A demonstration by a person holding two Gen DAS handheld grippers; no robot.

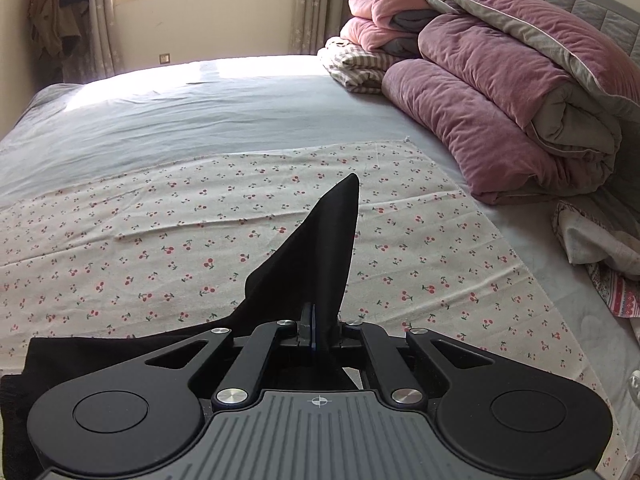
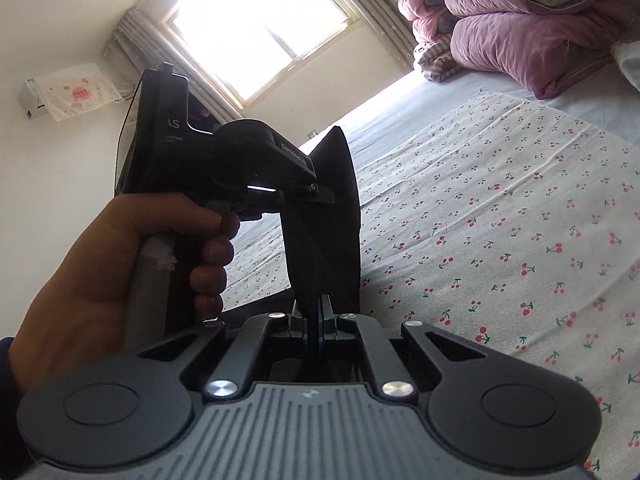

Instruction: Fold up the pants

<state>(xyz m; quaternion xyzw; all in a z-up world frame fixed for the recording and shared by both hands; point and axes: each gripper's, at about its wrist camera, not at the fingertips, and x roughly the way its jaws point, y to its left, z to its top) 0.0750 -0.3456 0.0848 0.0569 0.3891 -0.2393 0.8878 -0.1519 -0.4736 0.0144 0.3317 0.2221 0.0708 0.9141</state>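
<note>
From the left wrist, the left gripper (image 1: 316, 332) pinches one pair of soft black pants (image 1: 316, 248), peaked toward twelve o'clock over the cherry-print cotton sheet (image 1: 160, 240); folded quilts (image 1: 500, 112) pile at two o'clock. From the right wrist, the right gripper (image 2: 320, 320) pinches the pants (image 2: 336, 216); the person's left hand (image 2: 120, 256) sits at nine o'clock.

L claw (image 1: 314, 330): fingers pressed together, pinching black fabric, aimed fwd and roughly level. R claw (image 2: 320, 320): fingers likewise clamped on black fabric, view tilted. L hand (image 2: 116, 264) wrapped round the L claw's grip, index on trigger, seen just left of R claw.
</note>
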